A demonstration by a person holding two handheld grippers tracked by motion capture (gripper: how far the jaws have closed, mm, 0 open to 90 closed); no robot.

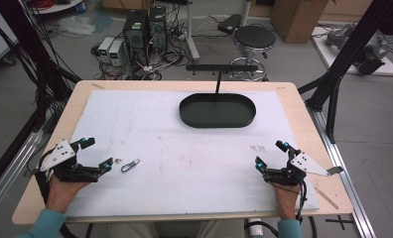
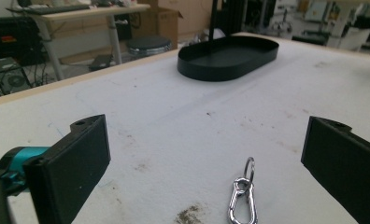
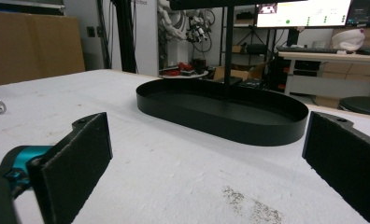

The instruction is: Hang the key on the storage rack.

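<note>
Lab floor behind the table is cluttered: computer towers, cabling, a round stool, cardboard boxes. The table [image 1: 303, 114] carries a white mat, scuffed and lightly stained, with a bare wooden border.

Left gripper [image 1: 96, 154] — jaws spread wide, nothing between them, resting low at the near edge of the mat. Right gripper [image 1: 273, 154] — likewise released and empty, well apart from the left one on the opposite side.

Carabiner [image 2: 242, 200]: a small silver snap-hook clip with a split ring at its far end. It lies flat on the mat just ahead of the left gripper, inside the span of its open jaws but nearer the right-hand jaw in the left gripper view. Not touched by either pad. In the high view it sits just beyond the left jaw tips [image 1: 130, 165], with a tiny second metal piece beside it, too small to identify.

Black oval tray [image 1: 217, 111], with a thin post rising from it to a crossbar: far ahead of both grippers, roughly midway between their lines of reach. Appears empty.

Judgement on step: approach phase — the pick has not started. The left gripper is lined up on the clip but not yet down on it.

Next move, as I read it: advance the left gripper a little and lower it until the pads straddle the clip body, then close. The clip is thin, flat and shiny, so the pads need to come right down to the mat to catch it; a high close would likely miss or skid it away.
</note>
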